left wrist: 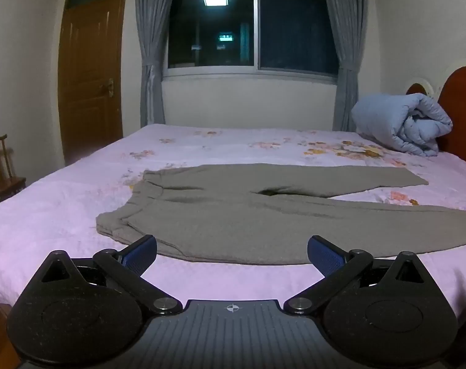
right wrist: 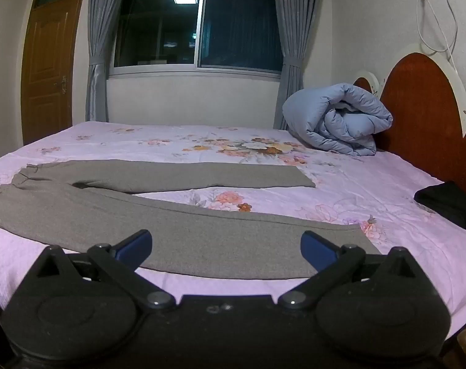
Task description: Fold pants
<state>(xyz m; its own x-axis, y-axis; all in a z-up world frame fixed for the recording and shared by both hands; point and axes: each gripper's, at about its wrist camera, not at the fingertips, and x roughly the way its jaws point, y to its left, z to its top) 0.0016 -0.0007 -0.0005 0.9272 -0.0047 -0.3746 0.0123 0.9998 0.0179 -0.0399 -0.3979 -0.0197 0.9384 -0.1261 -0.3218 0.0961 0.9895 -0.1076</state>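
Note:
Grey pants (left wrist: 227, 212) lie spread flat on the pink floral bed sheet (left wrist: 48, 215), waistband to the left, both legs running right and splayed apart. My left gripper (left wrist: 232, 250) is open and empty, hovering just in front of the near edge of the pants by the waist end. In the right wrist view the pants (right wrist: 171, 230) also show, with the near leg's cuff at the right. My right gripper (right wrist: 226, 247) is open and empty, hovering just in front of the near leg's lower part.
A rolled blue duvet (right wrist: 337, 120) lies at the back right against the red headboard (right wrist: 417, 113). A black garment (right wrist: 451, 203) lies at the bed's right edge. A wooden chair (left wrist: 2, 166) stands left of the bed, by the door (left wrist: 88, 70).

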